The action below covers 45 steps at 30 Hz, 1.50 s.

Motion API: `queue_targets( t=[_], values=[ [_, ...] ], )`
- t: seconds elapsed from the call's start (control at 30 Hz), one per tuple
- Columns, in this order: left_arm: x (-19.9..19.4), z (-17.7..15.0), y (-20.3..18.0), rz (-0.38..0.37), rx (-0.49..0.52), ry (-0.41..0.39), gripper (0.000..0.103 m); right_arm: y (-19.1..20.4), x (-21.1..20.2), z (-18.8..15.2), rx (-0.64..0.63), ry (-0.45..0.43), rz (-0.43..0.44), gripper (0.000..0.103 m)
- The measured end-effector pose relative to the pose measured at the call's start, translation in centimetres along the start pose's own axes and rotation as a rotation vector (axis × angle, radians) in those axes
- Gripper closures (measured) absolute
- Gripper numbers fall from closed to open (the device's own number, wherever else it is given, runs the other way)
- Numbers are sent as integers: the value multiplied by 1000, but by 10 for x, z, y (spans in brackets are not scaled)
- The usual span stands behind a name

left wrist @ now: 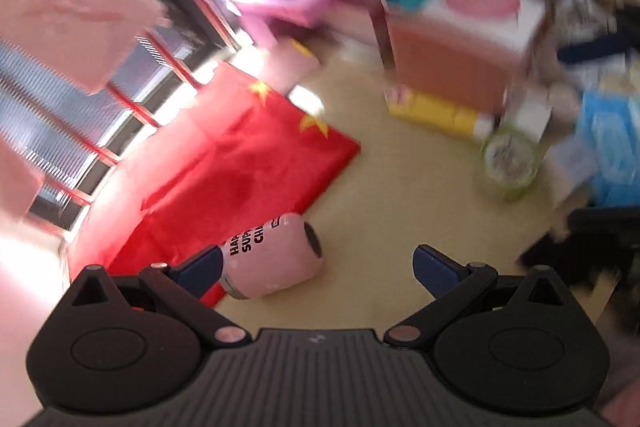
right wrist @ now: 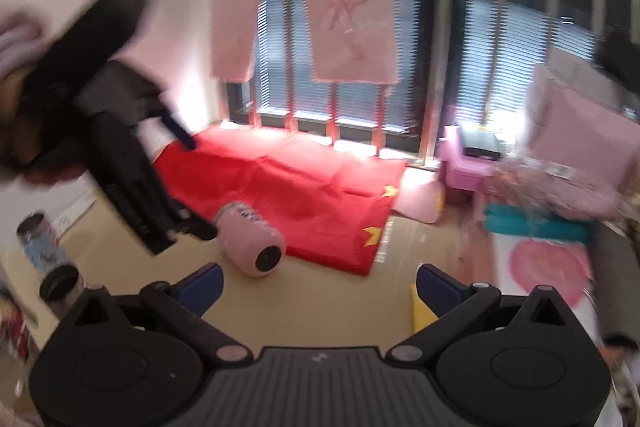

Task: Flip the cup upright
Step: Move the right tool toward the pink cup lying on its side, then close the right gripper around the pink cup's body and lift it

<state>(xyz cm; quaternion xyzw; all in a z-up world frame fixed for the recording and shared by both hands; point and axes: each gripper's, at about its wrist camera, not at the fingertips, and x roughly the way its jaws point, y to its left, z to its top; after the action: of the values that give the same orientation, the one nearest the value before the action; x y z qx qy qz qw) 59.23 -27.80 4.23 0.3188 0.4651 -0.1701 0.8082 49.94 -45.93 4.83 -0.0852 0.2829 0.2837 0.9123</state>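
Observation:
A pink cup (left wrist: 272, 259) with black lettering lies on its side on the tan tabletop, at the edge of a red flag cloth (left wrist: 224, 171). My left gripper (left wrist: 320, 271) is open, its left finger close beside the cup's base end. In the right wrist view the same cup (right wrist: 254, 241) lies with its dark round end toward me. My right gripper (right wrist: 320, 285) is open and empty, a short way in front of the cup. The left gripper (right wrist: 192, 183) shows there from the side, reaching down at the cup's far end.
A green-rimmed round object (left wrist: 508, 163), a yellow box (left wrist: 436, 111) and blue packets (left wrist: 612, 143) lie at the right. Two cans (right wrist: 38, 239) stand at the left table edge. A pink-and-white box (right wrist: 544, 267) sits right. Pink clothes hang before a barred window (right wrist: 348, 83).

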Motion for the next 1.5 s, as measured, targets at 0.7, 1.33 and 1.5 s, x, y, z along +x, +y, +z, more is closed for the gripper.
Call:
queue_targets(
  t=[0.7,1.33,1.5],
  values=[
    [177,-23,34,-106,663,213,0,-15,151,-15,-111,193,151,0],
    [183,-53,7,-163,925,2,18,16,158,-25,-16,273,68,0],
    [128,-49,-29,-189,919,-51,18,10,114,-36,30,270,44,0]
  ],
)
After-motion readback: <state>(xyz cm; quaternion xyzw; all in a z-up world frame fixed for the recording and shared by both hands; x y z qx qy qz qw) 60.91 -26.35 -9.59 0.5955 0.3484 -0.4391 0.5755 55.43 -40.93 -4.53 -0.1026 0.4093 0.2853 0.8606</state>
